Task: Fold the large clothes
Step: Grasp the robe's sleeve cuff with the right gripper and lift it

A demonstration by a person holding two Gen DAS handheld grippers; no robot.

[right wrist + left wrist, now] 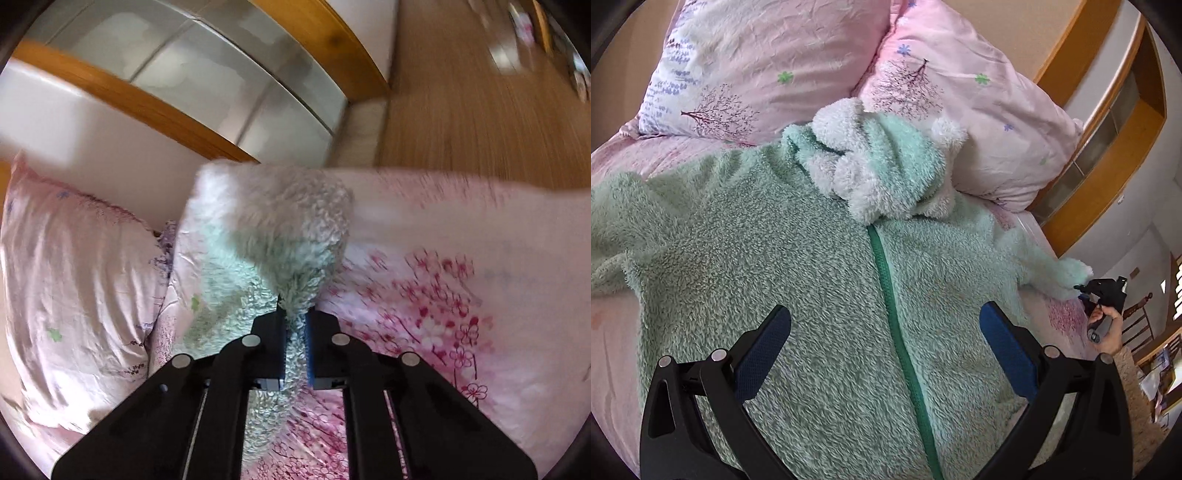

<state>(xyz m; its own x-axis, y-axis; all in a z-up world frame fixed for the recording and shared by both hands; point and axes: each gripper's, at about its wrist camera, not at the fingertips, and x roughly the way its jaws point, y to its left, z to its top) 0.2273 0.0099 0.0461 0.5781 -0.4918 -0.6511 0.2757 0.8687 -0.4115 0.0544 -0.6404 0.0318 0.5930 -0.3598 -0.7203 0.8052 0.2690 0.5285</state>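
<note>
A mint-green fleece jacket (798, 258) lies spread on the bed, front up, with a green zipper (894, 317) down its middle and a white-lined hood (879, 162) bunched against the pillows. My left gripper (884, 328) is open, its blue pads hovering over the jacket's chest on either side of the zipper. My right gripper (295, 332) is shut on the jacket's right sleeve cuff (273, 229), which rises above the fingers. In the left wrist view the right gripper (1080, 287) holds that sleeve end (1067, 275) at the bed's right edge.
Two pink floral pillows (768, 62) (967, 110) lean at the head of the bed. A pink flowered bedsheet (443, 317) covers the mattress. A wooden headboard with frosted panels (229, 74) stands behind. Wood floor (480, 103) lies beyond the bed's edge, with a chair (1141, 317) nearby.
</note>
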